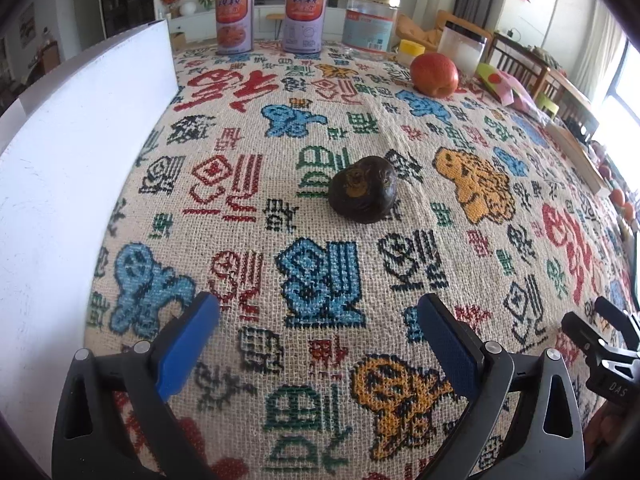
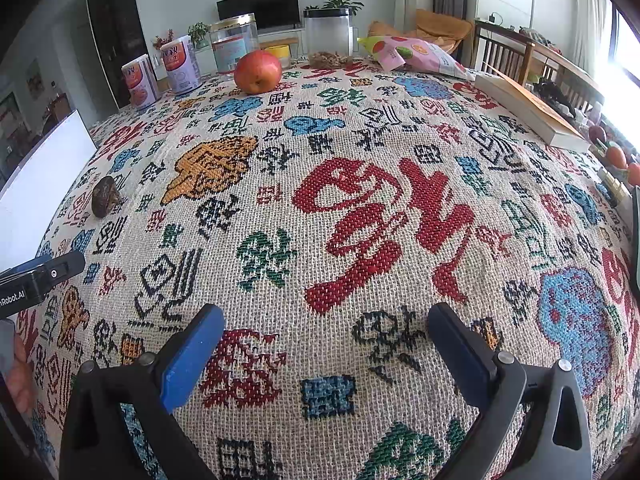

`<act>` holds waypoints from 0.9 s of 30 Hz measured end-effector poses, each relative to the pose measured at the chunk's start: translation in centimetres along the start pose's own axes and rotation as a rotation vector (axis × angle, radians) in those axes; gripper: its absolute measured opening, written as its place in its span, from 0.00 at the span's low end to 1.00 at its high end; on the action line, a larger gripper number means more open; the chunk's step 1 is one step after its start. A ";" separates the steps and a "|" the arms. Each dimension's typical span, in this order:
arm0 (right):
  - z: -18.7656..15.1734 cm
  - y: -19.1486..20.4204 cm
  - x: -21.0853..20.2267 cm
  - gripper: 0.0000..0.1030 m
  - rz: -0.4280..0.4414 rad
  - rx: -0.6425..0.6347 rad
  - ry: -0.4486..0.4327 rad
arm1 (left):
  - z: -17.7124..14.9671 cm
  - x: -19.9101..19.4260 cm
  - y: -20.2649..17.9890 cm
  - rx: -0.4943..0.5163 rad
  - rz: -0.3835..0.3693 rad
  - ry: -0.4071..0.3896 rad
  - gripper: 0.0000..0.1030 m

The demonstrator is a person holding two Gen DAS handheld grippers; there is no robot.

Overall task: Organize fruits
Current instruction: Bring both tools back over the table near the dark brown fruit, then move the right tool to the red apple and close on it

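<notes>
Left wrist view: left gripper released, jaws wide, nothing between. Dark fruit on the cloth, mid-distance, just ahead of the jaws; wrinkled skin, likely light and firm, not slippery; long axis roughly left-right, so take it across the narrow near-far width. Apple far right, stem end toward the near side.

Right wrist view: right gripper released, empty. Dark fruit far left; apple far centre-left; likely heavy, smooth, bruisable.
</notes>
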State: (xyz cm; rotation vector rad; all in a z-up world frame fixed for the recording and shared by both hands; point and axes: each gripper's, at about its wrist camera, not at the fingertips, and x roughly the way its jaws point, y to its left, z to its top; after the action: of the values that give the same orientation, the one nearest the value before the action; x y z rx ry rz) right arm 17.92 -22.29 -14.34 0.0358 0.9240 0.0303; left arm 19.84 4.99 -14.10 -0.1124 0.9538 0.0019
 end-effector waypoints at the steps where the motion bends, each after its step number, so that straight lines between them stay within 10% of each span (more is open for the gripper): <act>1: 0.0 0.0 0.0 0.98 0.000 0.000 0.000 | 0.2 0.1 0.0 0.000 0.004 0.000 0.97; 27: 0.0 0.5 0.3 1.00 -0.016 -0.025 0.017 | 0.5 1.2 -1.7 0.070 0.056 -0.026 0.99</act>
State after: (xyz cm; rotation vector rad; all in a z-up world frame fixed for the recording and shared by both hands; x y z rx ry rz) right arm 18.12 -21.78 -14.50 0.0054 0.9405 0.0277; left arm 20.98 3.25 -14.62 -0.0215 0.9297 0.0216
